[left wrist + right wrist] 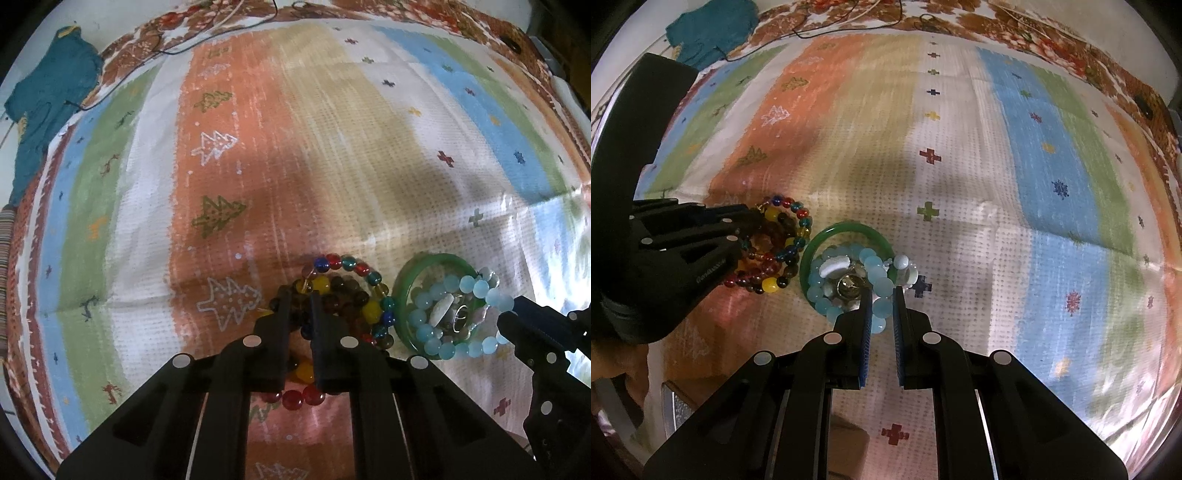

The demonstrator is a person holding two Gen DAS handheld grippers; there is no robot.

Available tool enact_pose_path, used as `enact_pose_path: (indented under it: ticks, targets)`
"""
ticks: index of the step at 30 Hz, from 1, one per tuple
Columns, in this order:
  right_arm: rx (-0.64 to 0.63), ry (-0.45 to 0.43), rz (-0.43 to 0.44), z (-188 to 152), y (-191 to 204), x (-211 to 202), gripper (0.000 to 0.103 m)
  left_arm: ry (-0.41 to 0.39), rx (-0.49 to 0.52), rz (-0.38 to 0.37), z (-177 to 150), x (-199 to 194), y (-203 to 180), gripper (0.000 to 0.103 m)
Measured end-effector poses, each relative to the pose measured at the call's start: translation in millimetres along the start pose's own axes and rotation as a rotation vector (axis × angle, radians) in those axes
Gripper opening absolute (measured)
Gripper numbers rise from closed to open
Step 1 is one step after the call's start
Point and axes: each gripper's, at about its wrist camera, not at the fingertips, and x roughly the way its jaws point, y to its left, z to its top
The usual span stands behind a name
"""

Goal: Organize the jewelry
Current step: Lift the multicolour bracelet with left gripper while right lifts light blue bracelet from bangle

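A pile of multicoloured bead bracelets lies on the striped cloth. My left gripper points down into it, jaws nearly closed around a dark bead of one strand. Right beside the pile, a green bangle rings a pale blue bead bracelet, a white oval piece and a silver item. My right gripper stands over the bangle's near edge, its blue pads close together with pale blue beads between them.
The patterned striped cloth covers the whole surface. A teal cloth and a thin black cable lie at the far left edge. A flowered brown border runs along the back.
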Motion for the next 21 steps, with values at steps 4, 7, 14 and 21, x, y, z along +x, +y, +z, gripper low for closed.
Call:
enact_pose_path:
  ticks: [4, 7, 14, 21]
  targets:
    - [-0.008, -0.027, 0.000, -2, 3, -13, 0.012, -0.040, -0.009, -0.013, -1, -20, 0, 0.009]
    - [-0.015, -0.055, -0.014, -3, 4, -24, 0.012, -0.070, -0.006, -0.023, -4, -36, -3, 0.009]
    - [-0.002, -0.121, -0.026, -6, 1, -49, 0.012, -0.132, -0.010, -0.045, -15, -71, -7, 0.009]
    - [-0.008, -0.176, -0.022, -12, 4, -73, 0.012, -0.192, -0.036, -0.076, -29, -107, -3, 0.009]
